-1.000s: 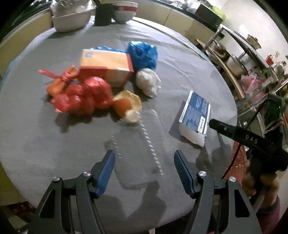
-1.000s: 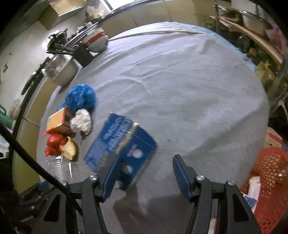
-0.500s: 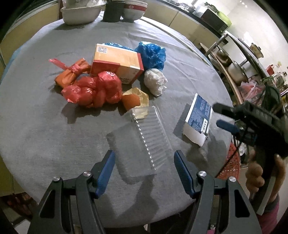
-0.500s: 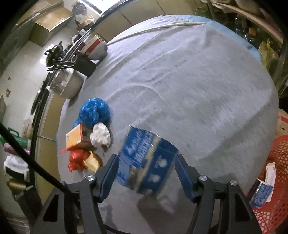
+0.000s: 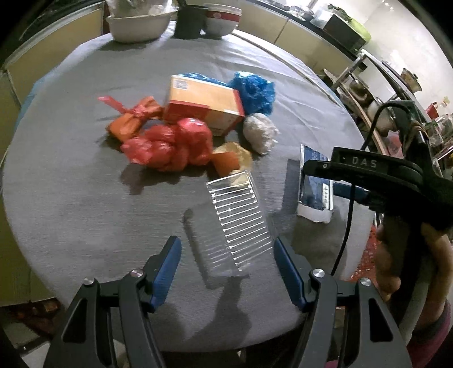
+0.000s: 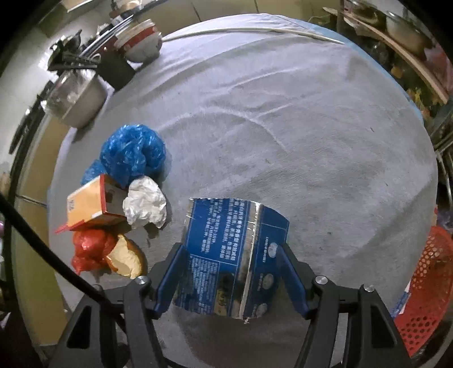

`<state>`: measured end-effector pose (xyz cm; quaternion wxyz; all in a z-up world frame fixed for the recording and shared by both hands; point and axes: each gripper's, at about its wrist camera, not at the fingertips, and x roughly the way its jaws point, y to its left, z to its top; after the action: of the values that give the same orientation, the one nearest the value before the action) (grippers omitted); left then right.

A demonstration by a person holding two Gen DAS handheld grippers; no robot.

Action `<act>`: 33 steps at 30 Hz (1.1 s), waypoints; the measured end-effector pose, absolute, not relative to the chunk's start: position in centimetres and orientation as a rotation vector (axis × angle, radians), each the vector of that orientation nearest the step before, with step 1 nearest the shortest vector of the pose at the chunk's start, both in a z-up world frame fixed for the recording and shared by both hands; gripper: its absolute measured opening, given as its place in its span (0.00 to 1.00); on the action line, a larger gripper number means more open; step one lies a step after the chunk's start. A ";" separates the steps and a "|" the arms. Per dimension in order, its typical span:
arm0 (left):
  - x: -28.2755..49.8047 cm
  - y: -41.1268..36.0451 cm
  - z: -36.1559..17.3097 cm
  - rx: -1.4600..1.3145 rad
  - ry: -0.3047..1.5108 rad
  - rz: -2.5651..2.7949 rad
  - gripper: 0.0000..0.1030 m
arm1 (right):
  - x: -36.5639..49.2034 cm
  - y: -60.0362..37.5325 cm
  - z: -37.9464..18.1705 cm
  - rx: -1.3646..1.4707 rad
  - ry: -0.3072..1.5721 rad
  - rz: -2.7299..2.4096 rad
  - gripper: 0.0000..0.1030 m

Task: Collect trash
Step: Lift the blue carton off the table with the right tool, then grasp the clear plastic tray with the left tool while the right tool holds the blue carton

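Note:
Trash lies on a round table with a grey cloth point(image 6: 297, 127). A flattened blue carton point(image 6: 232, 249) lies at the near edge. My right gripper point(image 6: 230, 260) straddles it with its jaws opening; the pads stand beside its edges and I see no squeeze. The left wrist view shows that gripper point(image 5: 368, 175) over the same carton point(image 5: 314, 184). A clear ribbed plastic tray point(image 5: 237, 223) lies between the open fingers of my left gripper point(image 5: 226, 254), untouched. Behind it sit a red bag point(image 5: 170, 144), an orange box point(image 5: 203, 104), a blue bag point(image 5: 254, 90) and a white paper wad point(image 5: 259, 133).
A red perforated basket point(image 6: 424, 283) with some trash stands below the table's right edge. Bowls point(image 5: 138, 22) and a dark cup point(image 5: 189, 22) stand at the table's far side. An orange peel piece point(image 5: 229, 158) lies by the tray. Shelves with pots line the right.
My right gripper has travelled over the blue carton, which now sits between its wider jaws. My left gripper has shifted so the clear tray lies between its fingers.

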<state>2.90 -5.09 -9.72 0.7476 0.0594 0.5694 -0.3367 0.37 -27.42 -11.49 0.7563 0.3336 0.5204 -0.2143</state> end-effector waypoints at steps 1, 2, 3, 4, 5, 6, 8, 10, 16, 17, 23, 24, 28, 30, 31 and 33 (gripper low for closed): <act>3.0 -4.8 -9.7 0.129 1.247 -0.724 0.66 | 0.8 -26.9 -11.4 0.698 1.140 -0.470 0.70; 3.2 -4.5 -9.7 0.129 1.248 -0.714 0.66 | 1.1 -26.6 -11.4 0.671 1.146 -0.473 0.70; 3.3 -4.3 -9.8 0.127 1.250 -0.710 0.66 | 1.4 -26.1 -11.3 0.638 1.151 -0.478 0.71; 3.4 -4.1 -9.8 0.125 1.252 -0.707 0.66 | 1.7 -25.6 -11.2 0.596 1.155 -0.480 0.71; 3.5 -4.0 -9.9 0.122 1.249 -0.702 0.66 | 1.9 -25.2 -11.2 0.572 1.158 -0.482 0.71; 3.6 -4.0 -9.8 0.113 1.254 -0.708 0.66 | 2.0 -25.0 -11.2 0.560 1.160 -0.483 0.72; 3.5 -4.2 -9.7 0.099 1.258 -0.726 0.66 | 2.2 -24.7 -11.5 0.528 1.175 -0.477 0.73; 3.4 -4.6 -9.8 0.089 1.261 -0.738 0.66 | 2.1 -24.4 -11.7 0.514 1.173 -0.468 0.73; 3.9 -5.9 -11.2 0.065 1.307 -0.749 0.66 | 0.6 -24.9 -12.1 0.519 1.139 -0.407 0.74; 3.9 -6.1 -11.5 0.055 1.315 -0.757 0.66 | 0.2 -25.3 -12.2 0.521 1.132 -0.404 0.74; 3.1 -6.4 -11.2 0.069 1.298 -0.777 0.66 | -3.5 -28.9 -13.1 0.590 1.109 -0.456 0.74; 2.9 -6.5 -10.9 0.081 1.285 -0.779 0.66 | -3.8 -29.2 -13.0 0.604 1.103 -0.447 0.74; 2.2 -6.5 -9.5 0.166 1.201 -0.754 0.64 | -5.2 -30.9 -12.5 0.792 1.076 -0.393 0.74; 2.2 -6.3 -9.2 0.204 1.178 -0.743 0.56 | -5.4 -30.9 -12.0 0.829 1.064 -0.376 0.74; 2.4 -6.2 -9.1 0.201 1.182 -0.743 0.54 | -5.1 -30.6 -11.8 0.821 1.077 -0.381 0.74; 3.1 -5.5 -9.1 0.180 1.194 -0.739 0.54 | -4.9 -30.3 -11.9 0.816 1.106 -0.371 0.74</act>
<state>3.08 -5.46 -9.14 0.7597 0.0827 0.5485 -0.3393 -4.92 -30.28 -11.88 0.7572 0.3743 0.5075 -0.1703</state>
